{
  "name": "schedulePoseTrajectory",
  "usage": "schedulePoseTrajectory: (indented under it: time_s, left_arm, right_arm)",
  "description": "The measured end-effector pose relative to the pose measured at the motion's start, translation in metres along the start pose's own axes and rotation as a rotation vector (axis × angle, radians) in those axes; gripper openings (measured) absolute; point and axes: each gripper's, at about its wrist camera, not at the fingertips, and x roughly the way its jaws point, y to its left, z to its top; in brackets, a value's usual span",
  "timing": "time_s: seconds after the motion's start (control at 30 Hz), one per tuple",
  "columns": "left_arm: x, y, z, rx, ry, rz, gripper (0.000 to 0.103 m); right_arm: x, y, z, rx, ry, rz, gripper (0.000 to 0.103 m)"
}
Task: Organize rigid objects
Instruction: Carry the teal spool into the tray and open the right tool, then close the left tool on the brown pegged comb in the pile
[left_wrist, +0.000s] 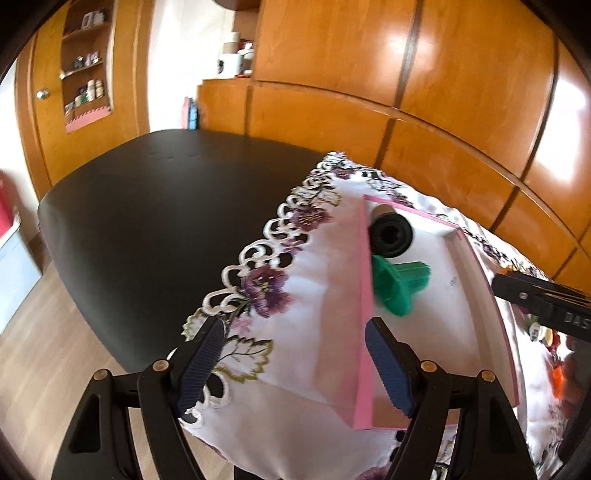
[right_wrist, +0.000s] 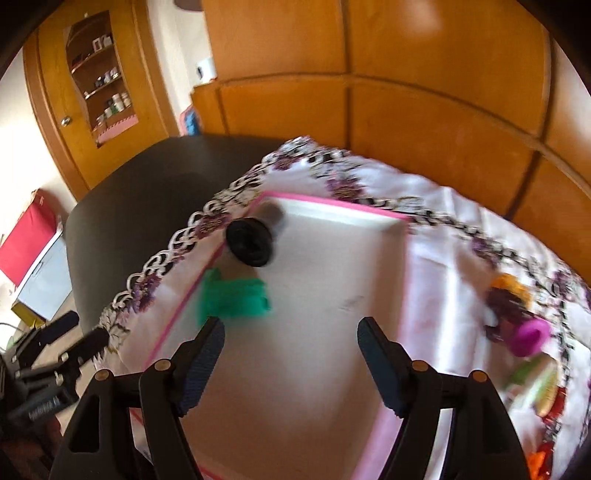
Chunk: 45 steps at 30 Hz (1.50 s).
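Black gripper arm (left_wrist: 546, 302), partial lettering "DAS"

Spool (right_wrist: 250, 242) behind peg (right_wrist: 236, 295) – both in tray (right_wrist: 332, 332).

The left wrist camera sits just behind its own left gripper (left_wrist: 295, 369), looking steeply down from close by, over the pink-rimmed tray's (left_wrist: 364, 295) left wall, with the dark table (left_wrist: 155, 221) stretching toward 10 o'clock and wooden cabinets (left_wrist: 369, 92) at 12. The right wrist camera looks down past the right gripper (right_wrist: 291, 365) straight into that tray (right_wrist: 332, 202), equally close and blurred. Both views share the tray, its black piece (left_wrist: 390, 236) (right_wrist: 250, 242) and green piece (left_wrist: 400, 286) (right_wrist: 234, 297), the flowered cloth (left_wrist: 314, 295) (right_wrist: 443, 229) and the cabinets behind.
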Motion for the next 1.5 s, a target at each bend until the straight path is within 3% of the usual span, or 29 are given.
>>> schedulePoseTrajectory:
  time_s: [0.37,0.63,0.77,0.9,1.1,1.43,1.5]
  left_arm:
    - [-0.011,-0.069,0.014,0.169,-0.026,-0.101,0.079]
    - [-0.012,-0.155,0.028,0.328,-0.017,-0.257,0.079]
    - [0.004,-0.21,0.037,0.375,0.036,-0.364,0.087]
    - [0.033,-0.26,0.043,0.381,0.108,-0.427,0.087]
    - [0.089,-0.315,0.049,0.329,0.239,-0.469,0.085]
    - [0.158,-0.362,0.052,0.249,0.337,-0.471,0.084]
    - [0.176,-0.363,0.049,0.22,0.363,-0.463,0.075]
  right_arm:
    - [-0.069,-0.14,-0.045,0.199,-0.041,-0.222,0.076]
    - [-0.101,-0.247,-0.081,0.404,-0.083,-0.42,0.076]
    - [-0.107,-0.278,-0.097,0.556,-0.116,-0.377,0.076]
    - [-0.113,-0.281,-0.098,0.564,-0.149,-0.368,0.076]
    - [-0.107,-0.277,-0.097,0.562,-0.127,-0.327,0.076]
    - [-0.101,-0.281,-0.096,0.585,-0.105,-0.283,0.076]
    - [-0.101,-0.281,-0.096,0.585,-0.103,-0.282,0.076]
